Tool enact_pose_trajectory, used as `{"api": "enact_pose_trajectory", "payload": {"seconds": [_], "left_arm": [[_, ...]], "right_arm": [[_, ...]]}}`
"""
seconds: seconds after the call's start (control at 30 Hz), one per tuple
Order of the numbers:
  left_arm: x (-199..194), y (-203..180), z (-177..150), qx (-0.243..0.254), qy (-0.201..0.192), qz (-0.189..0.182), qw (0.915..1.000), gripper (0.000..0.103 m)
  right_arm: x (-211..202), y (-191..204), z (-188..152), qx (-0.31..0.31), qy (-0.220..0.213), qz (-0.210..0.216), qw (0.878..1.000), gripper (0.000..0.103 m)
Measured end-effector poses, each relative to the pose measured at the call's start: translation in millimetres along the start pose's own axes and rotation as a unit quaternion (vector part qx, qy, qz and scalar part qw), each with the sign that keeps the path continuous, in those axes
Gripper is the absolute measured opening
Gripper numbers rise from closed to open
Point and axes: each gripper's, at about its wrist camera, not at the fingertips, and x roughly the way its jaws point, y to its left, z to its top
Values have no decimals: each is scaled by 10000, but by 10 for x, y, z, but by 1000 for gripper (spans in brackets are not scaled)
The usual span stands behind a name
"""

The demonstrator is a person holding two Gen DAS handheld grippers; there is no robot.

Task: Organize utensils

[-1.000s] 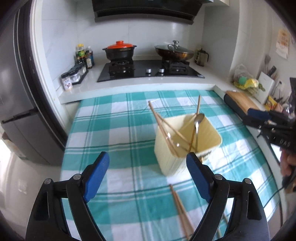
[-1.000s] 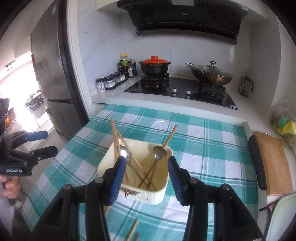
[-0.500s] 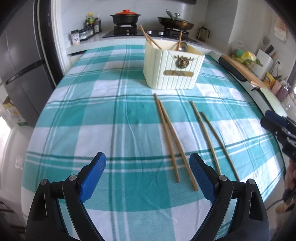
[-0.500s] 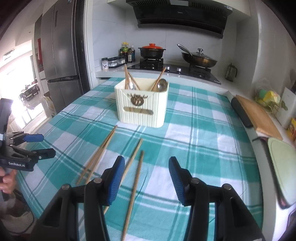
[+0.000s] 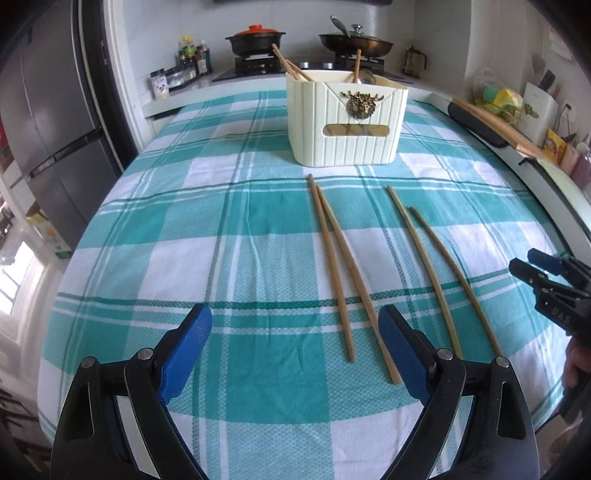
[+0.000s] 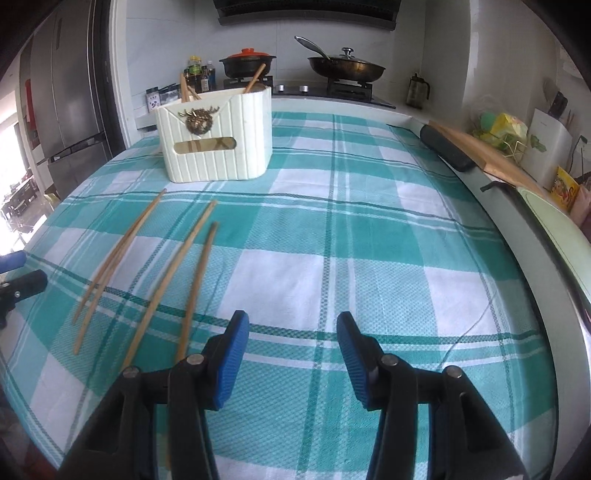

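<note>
a checked cloth is covering the table; four chopsticks are lying by the box; left gripper and right gripper are hanging wide apart, holding nothing

Teal-and-white check all over the tablecloth.
Cream ribbed holder, tan chopsticks, blue pads on black left gripper, orange pot lid.

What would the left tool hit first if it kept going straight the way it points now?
Probably bare checked tablecloth. The left tool is open, the nearest chopsticks lie right of its centreline, and the cream utensil box sits farther ahead, also slightly right.
</note>
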Motion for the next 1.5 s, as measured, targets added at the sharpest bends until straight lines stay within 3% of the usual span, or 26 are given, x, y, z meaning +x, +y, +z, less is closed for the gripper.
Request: {"api": "enact_pose_trajectory", "payload": {"seconds": [0.23, 0.33, 0.4, 0.47, 0.63, 0.9, 1.03, 1.27, 1.5], "left_arm": [[3, 29, 46, -49, -96, -12, 9999, 92], [19, 85, 65, -217, -47, -52, 9997, 92], [30, 93, 116, -300, -6, -17, 9995, 92], [34, 76, 190, -383, -1, 43, 9993, 92], [-5, 27, 404, -604, 33, 69, 9981, 92], [-93, 149, 673, -1138, -46, 526, 9921, 92], [-84, 213, 712, -1397, -38, 940, 9857, 92], [-17, 312, 693, -1860, 177, 1162, 9755, 92], [0, 197, 745, -1808, 178, 1228, 9757, 92]], "right_arm": [[466, -139, 193, 185, 268, -148, 9994, 51], [627, -187, 340, 313, 317, -259, 9987, 69], [763, -275, 423, 570, 435, -225, 9972, 92], [853, -292, 475, 586, 539, -208, 9966, 103], [841, -266, 462, 559, 525, -220, 9968, 103], [831, -276, 475, 537, 533, -237, 9969, 103], [833, -277, 472, 537, 532, -237, 9969, 103], [832, -276, 469, 537, 532, -237, 9969, 103], [831, -277, 468, 538, 531, -237, 9969, 103]]}}
